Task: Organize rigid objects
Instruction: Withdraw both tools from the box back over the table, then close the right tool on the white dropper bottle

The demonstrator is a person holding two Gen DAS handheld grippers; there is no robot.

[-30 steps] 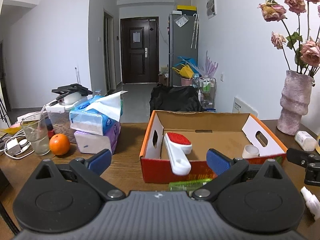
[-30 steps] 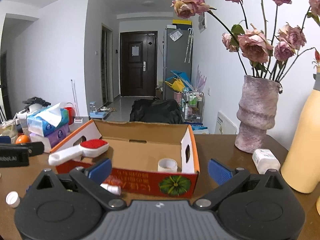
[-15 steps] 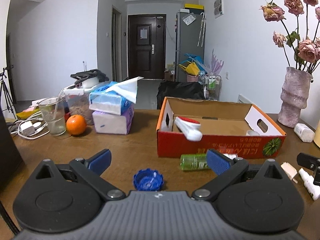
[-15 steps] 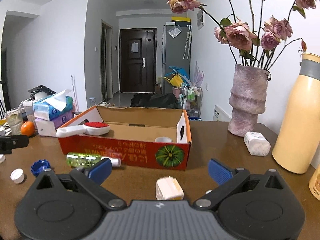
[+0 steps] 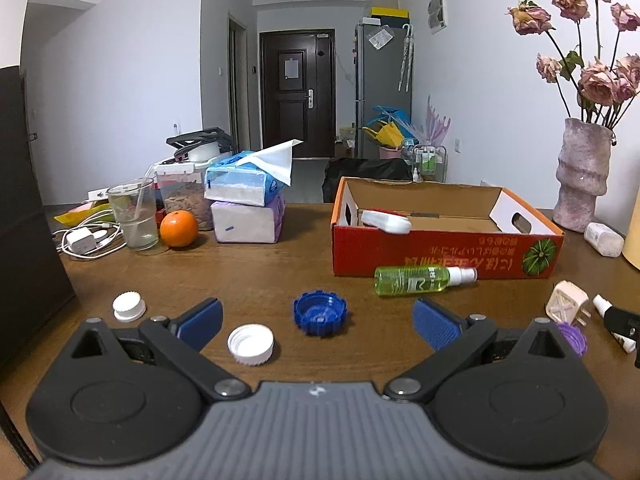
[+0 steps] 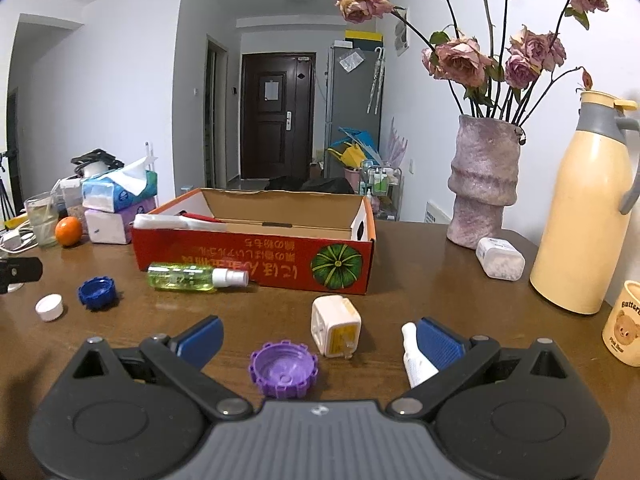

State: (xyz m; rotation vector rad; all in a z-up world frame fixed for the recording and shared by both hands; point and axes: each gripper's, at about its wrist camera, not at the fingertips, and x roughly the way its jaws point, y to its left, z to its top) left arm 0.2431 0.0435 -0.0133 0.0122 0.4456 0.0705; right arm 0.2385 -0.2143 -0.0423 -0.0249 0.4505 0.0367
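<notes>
While both the left gripper [image 5: 318, 322] and right gripper [image 6: 320, 338] gape empty, the red box [image 6: 256, 266], printed with unreadable yellow characters, sits at twelve o'clock; a mug [image 6: 624, 322] at three o'clock reads "Butter".

White walls, dark door [image 5: 297, 94], grey fridge [image 5: 383, 92], wooden table [image 5: 256, 276].
</notes>
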